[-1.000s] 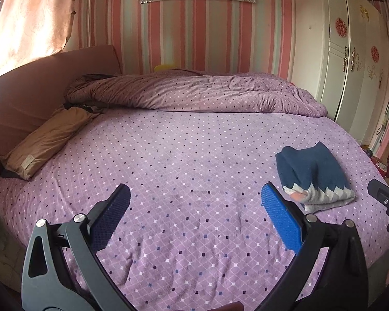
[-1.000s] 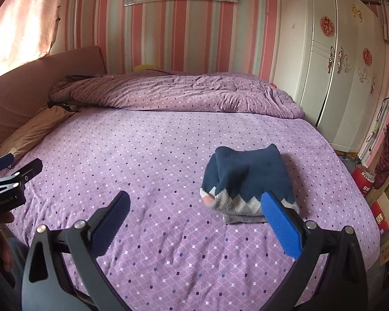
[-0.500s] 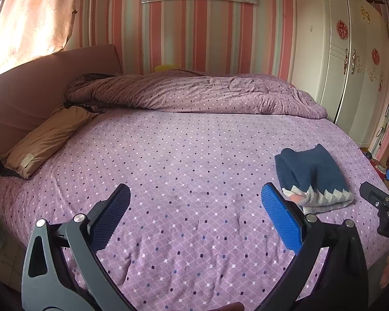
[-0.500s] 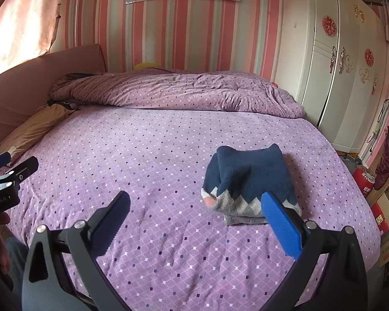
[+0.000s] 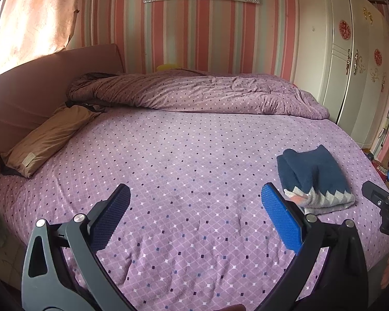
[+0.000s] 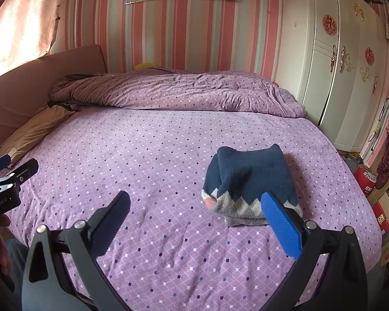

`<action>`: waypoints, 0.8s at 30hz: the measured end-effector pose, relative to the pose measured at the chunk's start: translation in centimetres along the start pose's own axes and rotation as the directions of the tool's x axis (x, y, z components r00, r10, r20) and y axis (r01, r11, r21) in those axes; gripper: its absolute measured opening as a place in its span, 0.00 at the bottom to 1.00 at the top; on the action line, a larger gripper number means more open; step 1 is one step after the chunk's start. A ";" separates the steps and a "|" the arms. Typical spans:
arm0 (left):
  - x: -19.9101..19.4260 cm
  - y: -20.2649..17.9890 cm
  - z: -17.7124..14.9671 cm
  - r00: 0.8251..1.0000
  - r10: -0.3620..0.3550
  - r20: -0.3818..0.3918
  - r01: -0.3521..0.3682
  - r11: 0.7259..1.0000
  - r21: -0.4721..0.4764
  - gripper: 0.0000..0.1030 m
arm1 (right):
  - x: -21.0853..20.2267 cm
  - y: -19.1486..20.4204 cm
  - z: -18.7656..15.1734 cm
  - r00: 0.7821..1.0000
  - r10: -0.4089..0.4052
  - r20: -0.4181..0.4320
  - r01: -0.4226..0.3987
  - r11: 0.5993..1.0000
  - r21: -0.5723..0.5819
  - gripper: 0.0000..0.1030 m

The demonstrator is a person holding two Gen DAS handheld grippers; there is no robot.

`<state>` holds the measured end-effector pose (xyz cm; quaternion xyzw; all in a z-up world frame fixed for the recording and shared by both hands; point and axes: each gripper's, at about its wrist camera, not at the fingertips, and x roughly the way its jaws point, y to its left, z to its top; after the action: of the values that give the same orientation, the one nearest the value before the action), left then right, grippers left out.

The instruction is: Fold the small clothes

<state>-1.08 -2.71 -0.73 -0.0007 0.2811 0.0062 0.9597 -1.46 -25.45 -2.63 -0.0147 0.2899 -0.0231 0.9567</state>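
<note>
- The left gripper (image 5: 195, 204), a black two-finger frame with blue ribbed pads, is hovering over the near part of the bed with its jaws standing wide apart and nothing between them.
- The right gripper (image 6: 195, 206), of the same build, is likewise hanging above the bed with its jaws spread wide and gripping nothing.
- A folded navy-blue knitted garment with a grey and white zigzag band (image 6: 249, 181) is lying on the purple diamond-patterned bedsheet (image 6: 142, 155), toward the near right of the bed; a small pink patch is showing at its near left corner.
- In the right wrist view the garment is sitting just behind the right blue pad (image 6: 281, 224), which is covering its near right corner; whether pad and cloth are touching cannot be told.
- In the left wrist view the same garment (image 5: 313, 173) is resting to the right of that gripper, apart from it.
- A rumpled purple dotted duvet (image 5: 194, 93) is lying bunched along the far side of the bed.
- A tan pillow (image 5: 49, 137) is leaning at the far left against the brown padded headboard (image 5: 26, 88).
- A white wardrobe with gold ornaments (image 6: 337, 64) is standing at the far right, by the pink striped wall (image 5: 207, 33).
</note>
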 end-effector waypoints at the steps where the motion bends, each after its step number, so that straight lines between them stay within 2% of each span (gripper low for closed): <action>1: 0.0 0.0 0.0 1.000 0.001 0.000 -0.001 1.000 0.002 0.97 | 0.0 -0.1 0.1 1.000 0.001 -0.001 -0.001 1.000 -0.001 0.98; 24: -0.4 0.0 -0.1 1.000 0.011 0.010 -0.011 1.000 -0.003 0.97 | 0.2 -0.2 -0.1 1.000 0.012 -0.005 -0.012 1.000 0.004 0.98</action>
<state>-1.47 -2.68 -0.61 -0.0003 0.2764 0.0116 0.9610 -1.37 -25.66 -2.82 -0.0107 0.2925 -0.0178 0.9560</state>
